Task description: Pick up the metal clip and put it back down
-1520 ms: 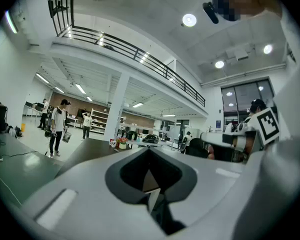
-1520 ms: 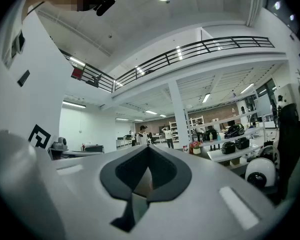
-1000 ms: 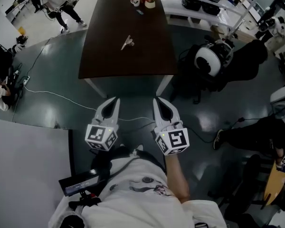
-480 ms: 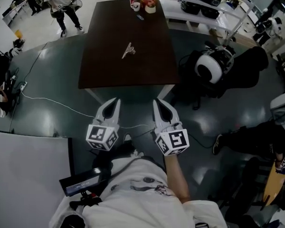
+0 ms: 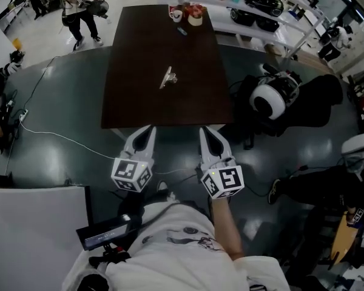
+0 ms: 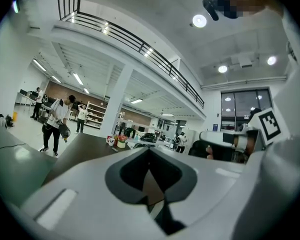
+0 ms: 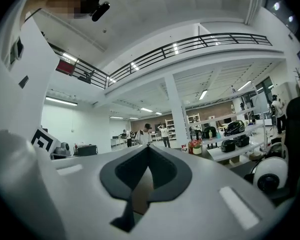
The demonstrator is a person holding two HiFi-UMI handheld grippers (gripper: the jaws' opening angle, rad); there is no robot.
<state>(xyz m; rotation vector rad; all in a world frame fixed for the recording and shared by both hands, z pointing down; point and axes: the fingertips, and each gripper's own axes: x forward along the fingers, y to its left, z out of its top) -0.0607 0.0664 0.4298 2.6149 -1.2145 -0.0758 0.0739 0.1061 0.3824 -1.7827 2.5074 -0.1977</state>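
The metal clip (image 5: 168,76) lies on the dark brown table (image 5: 139,99), a little beyond its middle. Both grippers are held level over the floor, just short of the table's near edge, well short of the clip. In the head view my left gripper (image 5: 150,128) has its jaws together with nothing in them, and so does my right gripper (image 5: 202,130). The left gripper view shows the left gripper (image 6: 149,149) with its tips meeting over the tabletop. In the right gripper view the right gripper (image 7: 149,147) is shut in the same way. The clip is hidden in both gripper views.
Cups and small items (image 5: 185,12) stand at the table's far end. A round white and black device (image 5: 270,96) sits on dark gear to the right. A white cable (image 5: 54,135) crosses the floor on the left, a white panel (image 5: 30,235) lies lower left, and a person (image 5: 79,5) walks far left.
Both grippers have moved forward toward the table, whose near edge now lies just ahead of their tips. Their jaws stay together.
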